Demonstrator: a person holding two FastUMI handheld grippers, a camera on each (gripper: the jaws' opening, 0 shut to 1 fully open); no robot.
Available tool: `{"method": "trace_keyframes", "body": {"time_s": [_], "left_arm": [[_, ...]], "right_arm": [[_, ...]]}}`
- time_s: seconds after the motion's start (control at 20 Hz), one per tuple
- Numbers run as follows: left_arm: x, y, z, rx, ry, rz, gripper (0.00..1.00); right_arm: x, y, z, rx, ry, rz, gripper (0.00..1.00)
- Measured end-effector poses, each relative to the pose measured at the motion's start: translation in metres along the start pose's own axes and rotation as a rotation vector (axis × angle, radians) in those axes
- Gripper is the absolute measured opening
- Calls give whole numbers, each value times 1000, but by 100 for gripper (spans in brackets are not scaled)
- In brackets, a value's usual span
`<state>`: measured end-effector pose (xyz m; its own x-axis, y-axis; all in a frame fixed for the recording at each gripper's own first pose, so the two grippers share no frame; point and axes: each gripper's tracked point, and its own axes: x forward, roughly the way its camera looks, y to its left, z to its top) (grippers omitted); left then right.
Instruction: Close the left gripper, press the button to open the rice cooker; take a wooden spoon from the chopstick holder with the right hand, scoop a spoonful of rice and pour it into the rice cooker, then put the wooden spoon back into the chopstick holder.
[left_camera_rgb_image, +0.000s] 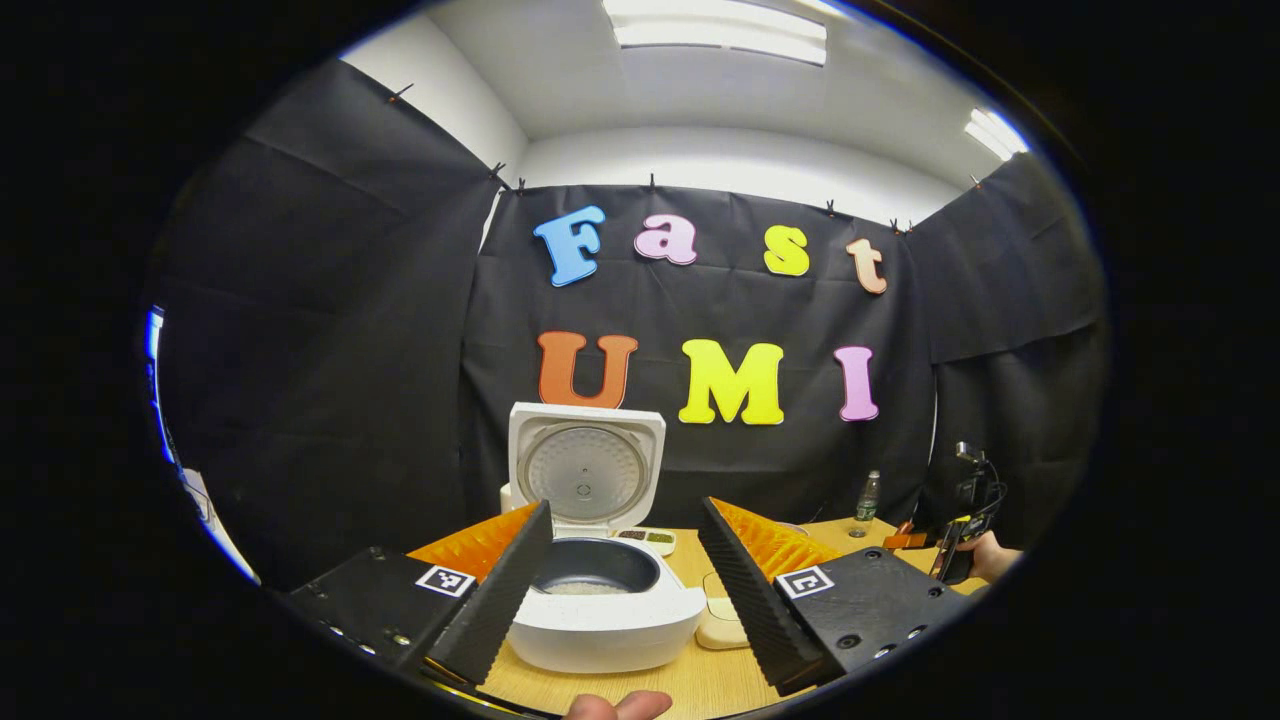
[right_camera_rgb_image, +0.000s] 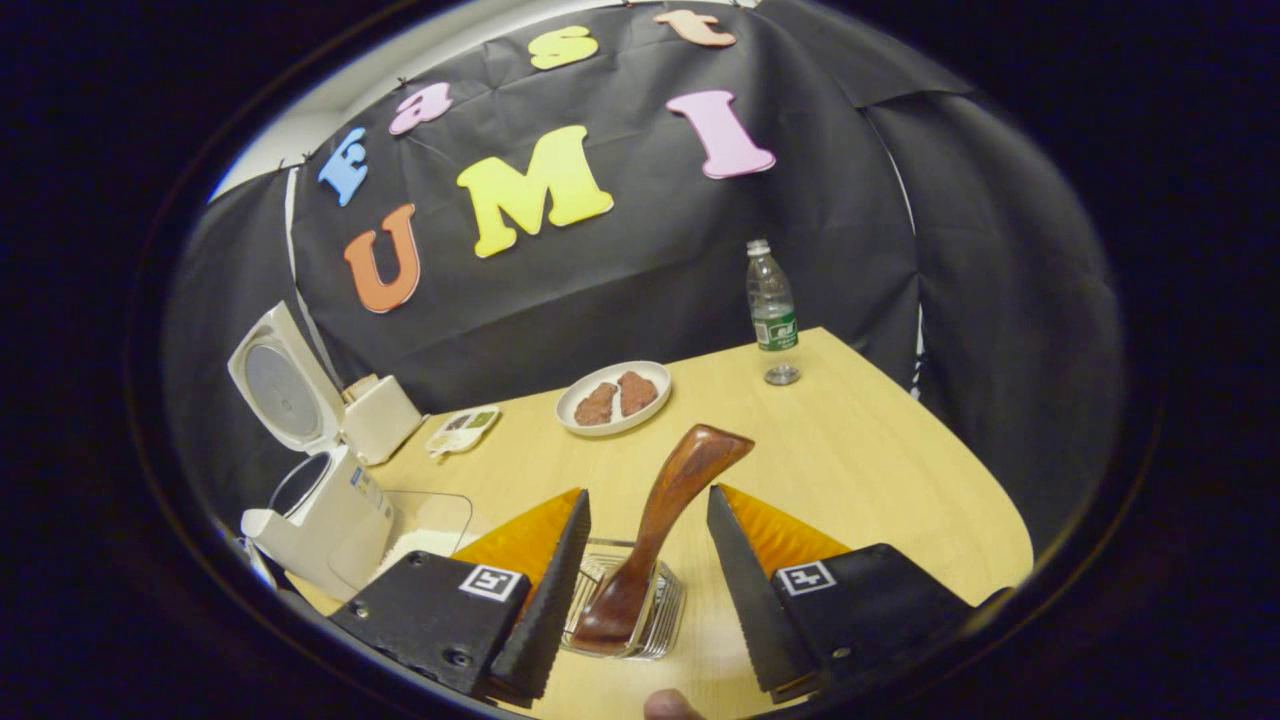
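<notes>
Right gripper (right_camera_rgb_image: 648, 570) open around wooden spoon (right_camera_rgb_image: 655, 535) | left gripper (left_camera_rgb_image: 625, 575) open

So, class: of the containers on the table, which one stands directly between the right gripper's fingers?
The clear wire-sided chopstick holder with the brown wooden spoon standing in it; the white rice cooker sits off to the side.

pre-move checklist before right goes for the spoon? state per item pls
1. Rice cooker lid open: ok.
2. Wooden spoon standing in the chopstick holder: ok.
3. Right gripper open, fingers either side of the spoon, not pressing on it: ok.
4. Left gripper open, holding nothing: ok.
5. Rice container beside the cooker, rice in it: ok.
6. Inner pot already holding rice: cannot tell.
</notes>
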<state>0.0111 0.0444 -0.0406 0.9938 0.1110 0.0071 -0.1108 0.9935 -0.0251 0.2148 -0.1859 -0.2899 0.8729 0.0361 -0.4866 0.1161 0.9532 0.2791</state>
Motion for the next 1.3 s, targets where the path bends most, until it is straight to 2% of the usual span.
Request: {"method": "trace_keyframes", "body": {"time_s": [0.1, 0.15, 0.2, 0.35, 0.45, 0.6, 0.75, 0.9, 1.1, 1.3], "left_arm": [[-1, 0, -4, -7, 13, 2, 94], [0, -1, -6, -11, 16, 1, 94], [1, -1, -7, -11, 17, -1, 94], [3, -5, -14, -16, 23, -14, 94], [3, -11, -18, -42, 26, -36, 94], [5, -17, -31, -90, 45, -64, 94], [3, -11, -38, -117, 37, -61, 94], [0, -2, -47, -97, 28, -46, 94], [-8, 6, -55, -98, 8, -42, 94], [-20, 16, -56, -75, -43, -22, 94]], "right_arm": [[9, -1, -3, 32, 17, 20, 76], [11, 1, -3, 49, 25, 29, 65], [12, 2, -1, 61, 22, 38, 65], [8, 3, 0, 61, 21, 36, 32], [0, 13, 1, 55, 19, 50, 27], [-16, 27, 8, 25, -5, 45, 23], [-35, 43, 24, -14, -61, 23, 18], [-61, 65, 51, -82, -145, -18, 16], [-87, 122, 90, -148, -264, -24, 15], [-69, 181, 80, -228, -260, -17, 15]]}}
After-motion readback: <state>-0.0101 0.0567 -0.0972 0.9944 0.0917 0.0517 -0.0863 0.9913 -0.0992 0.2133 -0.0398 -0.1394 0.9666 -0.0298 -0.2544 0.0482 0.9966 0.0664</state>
